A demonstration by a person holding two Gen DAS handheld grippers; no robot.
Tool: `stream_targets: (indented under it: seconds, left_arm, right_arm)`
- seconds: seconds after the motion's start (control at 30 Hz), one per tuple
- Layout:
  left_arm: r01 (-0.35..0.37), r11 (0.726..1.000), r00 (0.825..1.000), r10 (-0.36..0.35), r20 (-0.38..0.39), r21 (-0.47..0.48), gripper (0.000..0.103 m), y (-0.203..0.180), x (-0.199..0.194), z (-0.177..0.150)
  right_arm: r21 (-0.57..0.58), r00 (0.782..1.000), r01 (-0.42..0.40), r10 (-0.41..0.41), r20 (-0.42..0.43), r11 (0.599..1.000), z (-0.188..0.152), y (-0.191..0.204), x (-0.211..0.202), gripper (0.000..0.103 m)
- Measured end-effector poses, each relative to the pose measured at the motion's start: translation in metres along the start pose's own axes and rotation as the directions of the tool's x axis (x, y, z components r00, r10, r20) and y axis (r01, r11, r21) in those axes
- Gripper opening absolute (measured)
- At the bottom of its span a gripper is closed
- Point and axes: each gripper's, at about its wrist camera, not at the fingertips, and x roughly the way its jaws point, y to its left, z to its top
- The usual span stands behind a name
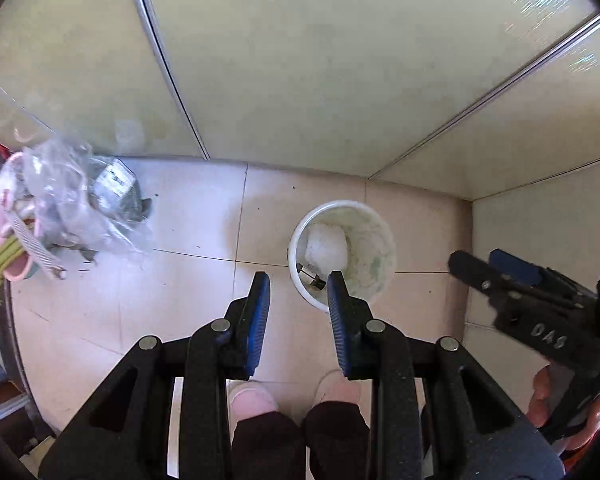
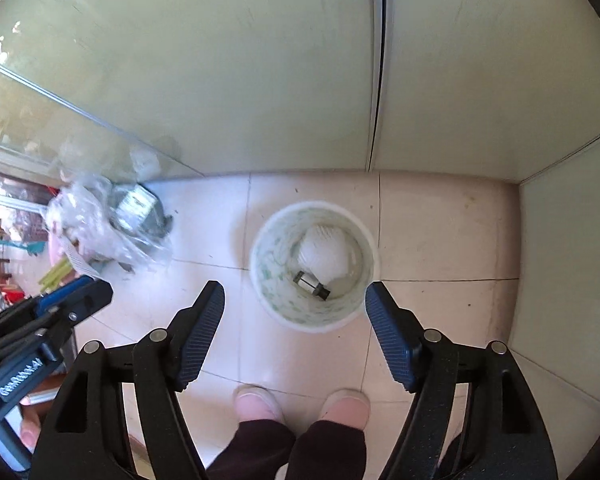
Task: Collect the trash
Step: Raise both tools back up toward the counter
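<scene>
Pale floor tiles [image 2: 308, 360] meet greenish wall panels in a corner, and a white bin [image 2: 260, 276] stands on the floor near that corner. Inside the bin lie a white crumpled wad [image 2: 324, 252] and a small dark cylinder [image 2: 311, 283].

Left hand-held gripper [image 1: 298, 292]: fingers moderately apart, nothing between them, held above the floor just short of the bin rim. Right hand-held gripper [image 2: 295, 300]: fingers spread wide, nothing held, positioned above the bin with the bin seen between its fingers.

A clear plastic bag [image 1: 72, 200] stuffed with rubbish lies on the floor well to the left of the bin, beside a pink container [image 1: 16, 272] holding green stalks [image 1: 0, 260].

Judged step: a drop into the bin appears complete, with both grippers unloaded. The next move likely calls for turning left toward the plastic bag, lowering one gripper to it, and closing on a bunched fold, since thin film may slip from a shallow grip.
</scene>
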Motion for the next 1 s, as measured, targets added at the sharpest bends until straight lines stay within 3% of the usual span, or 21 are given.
stream_targets:
  seconds: [0.27,0.47,0.73,1.0]
  left_arm:
    - [-0.003,0.998,0.995,-0.004,0.098,0.067,0.029,-0.020,-0.150,0.017]
    - [-0.009,0.990,0.971,-0.026,0.238,0.142,0.048,-0.037,-0.279,0.025]
    - [-0.005,0.978,0.900,-0.088,0.427,0.210,0.064,-0.053,-0.427,0.024]
    - [-0.014,0.962,0.829,-0.142,0.541,0.273,0.074,-0.068,-0.510,0.030]
  right_arm:
    - [-0.046,0.986,0.059,-0.051,0.160,0.997,0.018,0.041,-0.171,0.070]
    - [-0.035,0.947,0.066,-0.052,0.318,0.997,0.019,0.070,-0.302,0.070]
    - [0.020,0.868,0.042,-0.047,0.494,0.999,0.007,0.099,-0.432,0.070]
    - [0.067,0.771,0.101,-0.120,0.625,0.993,0.000,0.125,-0.510,0.071]
